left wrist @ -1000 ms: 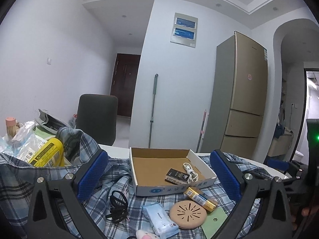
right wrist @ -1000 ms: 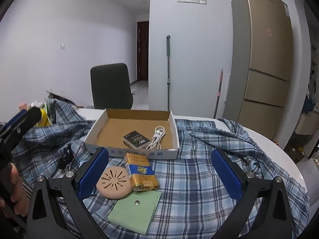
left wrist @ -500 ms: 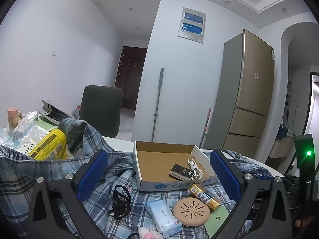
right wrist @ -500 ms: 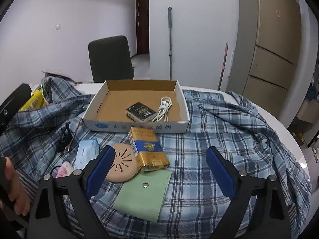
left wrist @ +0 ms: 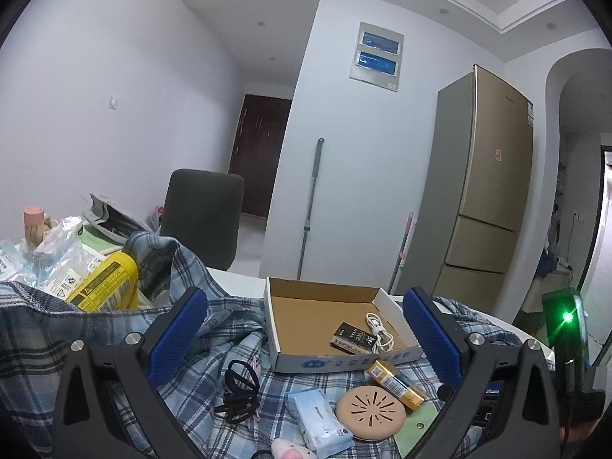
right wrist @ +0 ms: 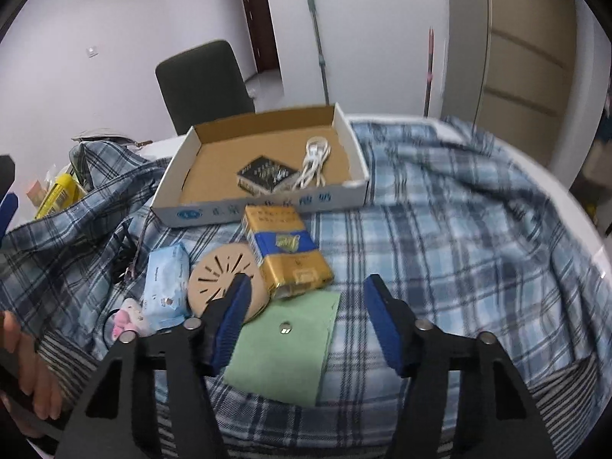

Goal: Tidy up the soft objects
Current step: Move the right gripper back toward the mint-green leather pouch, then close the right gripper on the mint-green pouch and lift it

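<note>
Table clutter fills the left wrist view: your left gripper (left wrist: 306,340) hangs level with its jaws spread wide and nothing between them. Beyond it sit the box (left wrist: 340,361), black hair ties (left wrist: 239,392), a tissue pack (left wrist: 319,419), a tan disc (left wrist: 370,415) and a gold pack (left wrist: 396,384), all on the plaid shirt (left wrist: 95,340).

Right wrist view: your right gripper (right wrist: 306,319) tips down over the green pouch (right wrist: 283,348), its jaws having just been narrowing to about half spread. No pad presses on anything yet; the left pad overlaps the disc's edge, and the gold pack lies just ahead. The pouch, the soft thing nearest you, lies flat on the shirt, touching the disc and the pack.

To do this well, come lower before you pinch, catch only the pouch's near edge, and keep the shirt out of the bite. Clear the disc with your left pad, or you may drag it along.
</note>
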